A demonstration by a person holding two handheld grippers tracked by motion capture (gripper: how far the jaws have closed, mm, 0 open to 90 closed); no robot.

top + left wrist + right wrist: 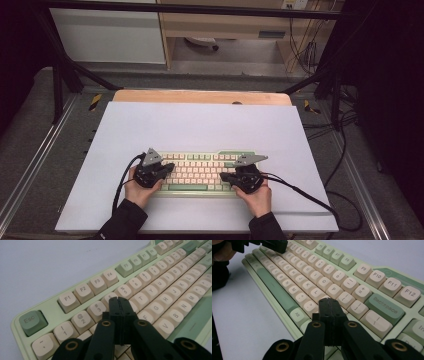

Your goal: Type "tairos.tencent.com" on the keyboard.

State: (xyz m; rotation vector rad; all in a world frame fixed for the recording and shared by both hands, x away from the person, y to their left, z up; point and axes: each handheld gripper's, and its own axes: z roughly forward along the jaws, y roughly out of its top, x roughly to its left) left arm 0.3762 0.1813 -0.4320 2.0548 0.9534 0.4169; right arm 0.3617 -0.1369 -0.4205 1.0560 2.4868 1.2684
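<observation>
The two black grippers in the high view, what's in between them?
Rows of cream keys of the pale green keyboard lie between the left gripper and the right gripper, as the high view shows.
</observation>
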